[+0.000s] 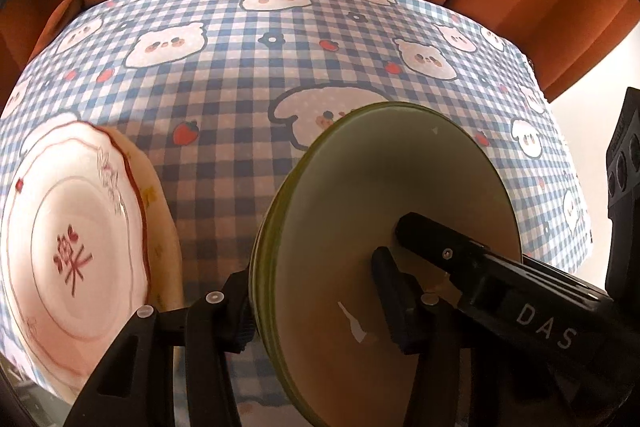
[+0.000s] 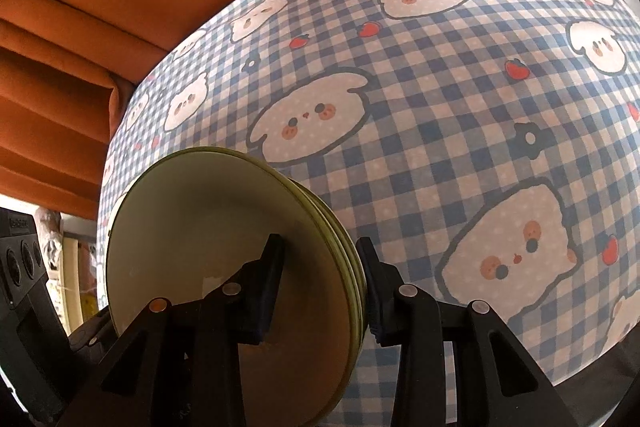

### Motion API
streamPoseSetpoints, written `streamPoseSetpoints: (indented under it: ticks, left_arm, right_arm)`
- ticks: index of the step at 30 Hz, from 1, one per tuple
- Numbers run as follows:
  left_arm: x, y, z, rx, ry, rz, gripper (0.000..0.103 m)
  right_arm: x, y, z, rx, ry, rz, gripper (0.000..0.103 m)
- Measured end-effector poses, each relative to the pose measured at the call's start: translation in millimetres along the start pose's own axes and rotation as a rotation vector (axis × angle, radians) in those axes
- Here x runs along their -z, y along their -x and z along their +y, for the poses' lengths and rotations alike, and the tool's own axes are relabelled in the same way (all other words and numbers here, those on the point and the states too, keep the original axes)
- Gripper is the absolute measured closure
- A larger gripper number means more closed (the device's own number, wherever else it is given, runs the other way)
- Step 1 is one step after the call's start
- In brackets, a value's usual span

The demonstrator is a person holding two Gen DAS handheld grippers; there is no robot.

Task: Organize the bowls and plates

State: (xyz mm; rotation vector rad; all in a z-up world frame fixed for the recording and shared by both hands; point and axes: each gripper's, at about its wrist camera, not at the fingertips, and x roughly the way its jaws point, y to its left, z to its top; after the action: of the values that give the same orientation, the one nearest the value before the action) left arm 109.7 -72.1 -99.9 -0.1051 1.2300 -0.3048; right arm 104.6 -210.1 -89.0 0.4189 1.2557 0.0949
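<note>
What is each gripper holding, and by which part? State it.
Both hold the stack of green plates: the left gripper and the right gripper each clamp its rim, one finger on the face, one behind.

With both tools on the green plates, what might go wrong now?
1. The green plates are several stacked together and held on edge; one may slip out if the right tool or the left tool loosens.
2. The white plate stands close beside them; swinging the stack might knock it.
</note>
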Motion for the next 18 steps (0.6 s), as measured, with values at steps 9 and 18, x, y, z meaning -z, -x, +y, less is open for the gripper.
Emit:
streamPoseSetpoints:
  ticks: [9, 18]
  left_arm:
    - [2, 37, -19, -0.032, 0.017, -0.066, 0.053]
    - [5, 71, -13, -0.053, 0.015, -0.121, 0.053]
  right_arm:
    - [2, 35, 3, -0.031, 0.056, -0.034, 0.063]
    - [7, 67, 27, -0.068, 0.101, -0.077, 0.063]
